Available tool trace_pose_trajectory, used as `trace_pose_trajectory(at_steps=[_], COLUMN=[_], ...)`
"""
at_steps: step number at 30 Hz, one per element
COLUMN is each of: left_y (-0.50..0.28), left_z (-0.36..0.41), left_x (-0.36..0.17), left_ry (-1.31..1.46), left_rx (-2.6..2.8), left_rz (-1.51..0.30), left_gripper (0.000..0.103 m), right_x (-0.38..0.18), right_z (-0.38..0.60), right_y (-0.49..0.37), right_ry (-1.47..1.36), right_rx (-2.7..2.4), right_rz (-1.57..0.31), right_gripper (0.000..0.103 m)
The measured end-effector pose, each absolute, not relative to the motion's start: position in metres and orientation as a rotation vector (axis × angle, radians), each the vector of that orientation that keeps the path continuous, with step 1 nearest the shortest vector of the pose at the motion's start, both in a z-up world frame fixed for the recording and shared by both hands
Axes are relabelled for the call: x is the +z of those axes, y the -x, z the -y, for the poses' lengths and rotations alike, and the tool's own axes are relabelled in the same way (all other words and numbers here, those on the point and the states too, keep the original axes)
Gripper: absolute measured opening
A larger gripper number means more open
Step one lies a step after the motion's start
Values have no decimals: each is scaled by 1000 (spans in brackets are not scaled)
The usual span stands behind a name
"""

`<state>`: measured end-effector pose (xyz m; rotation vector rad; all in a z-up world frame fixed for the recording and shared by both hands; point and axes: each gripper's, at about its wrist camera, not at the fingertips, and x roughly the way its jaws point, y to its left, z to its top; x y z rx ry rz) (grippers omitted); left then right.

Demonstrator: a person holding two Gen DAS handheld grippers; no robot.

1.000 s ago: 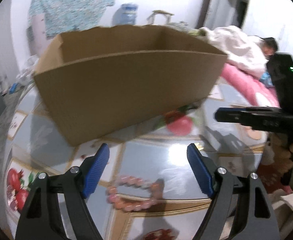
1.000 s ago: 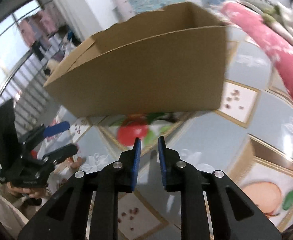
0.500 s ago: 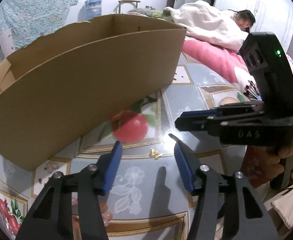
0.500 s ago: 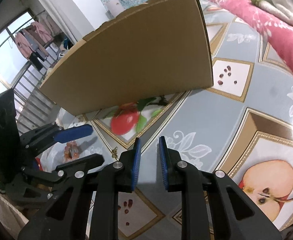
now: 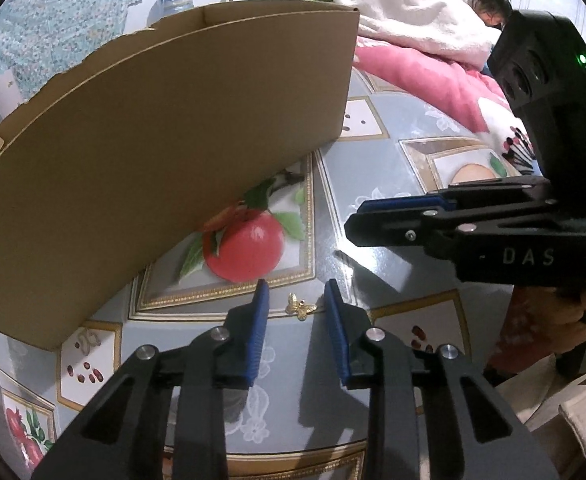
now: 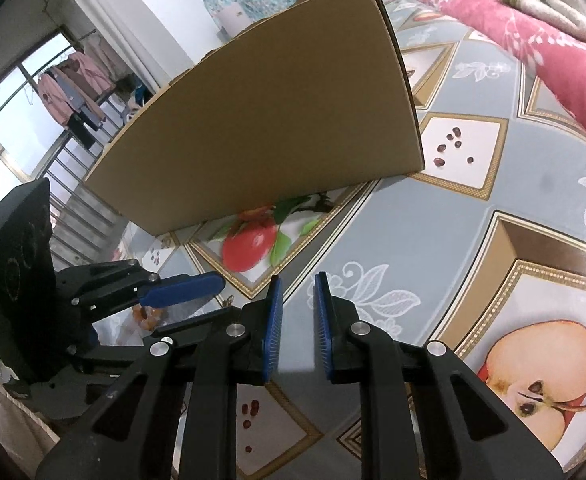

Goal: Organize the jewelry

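Left gripper (image 5: 296,304) jaws just been closing around gold butterfly charm (image 5: 300,306) on the tablecloth (image 5: 377,184), pads not touching (right gripper (image 6: 296,320) narrow, empty); tiny flat charm could skid away.

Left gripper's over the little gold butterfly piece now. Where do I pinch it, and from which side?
Probably across the gold butterfly wings, from above. It lies flat on the tablecloth, between the left gripper pads, which have been closing but don't touch it yet. Keep the tips low.
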<state>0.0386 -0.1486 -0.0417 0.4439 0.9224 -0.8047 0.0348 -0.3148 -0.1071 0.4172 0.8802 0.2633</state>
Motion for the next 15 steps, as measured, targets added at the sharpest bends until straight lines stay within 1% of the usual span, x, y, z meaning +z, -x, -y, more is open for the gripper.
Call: trace_pose_trajectory(at_steps=[2, 4, 6, 15], left_y=[-38, -38, -38, -37], left_z=[149, 149, 152, 151], left_x=[-42, -42, -43, -43], left_ry=[-454, -459, -465, -467], left_rx=[-796, -789, -790, -797], left_rz=[-920, -922, -925, -927], left_gripper=[25, 20, 17, 13], right_x=[-107, -107, -107, -107], right_z=[316, 317, 319, 319], right_y=[-35, -34, -34, -34], right_ry=[-418, -416, -417, -415], right_rx=[264, 265, 266, 264], right_rz=[-879, -878, -877, -878], right_gripper=[17, 17, 17, 17])
